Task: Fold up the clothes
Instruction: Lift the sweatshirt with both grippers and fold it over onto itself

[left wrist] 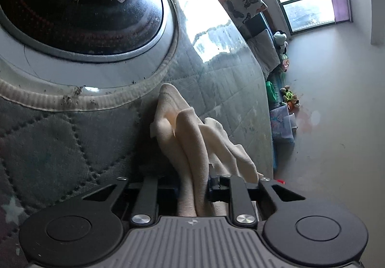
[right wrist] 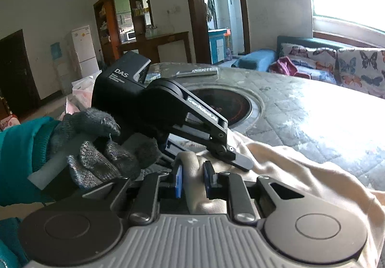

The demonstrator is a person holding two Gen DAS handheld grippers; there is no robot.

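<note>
Broadly, the table (right wrist: 312, 119) fills both views, its quilted cover set under glass with a round hob (left wrist: 79, 3) sunk in the middle. On it lies the cream garment (right wrist: 300, 171), spread loosely toward the near edge, one bunched part rising into both grippers. The left hand (right wrist: 101, 155), gloved in grey knit, holds the left gripper (left wrist: 195, 186) just beside the right one. Its jaws are clenched on a thick ridge of the cloth, which stands up in folds ahead of it. The right gripper (right wrist: 193, 176) grasps a neighbouring pleat of the same garment between its blue pads (right wrist: 178, 181).

Both grips look bunched rather than set on a clean edge, so I judge the step goes best by drawing the hands apart until the cloth between them is taut, then laying it flat before any fold.
</note>
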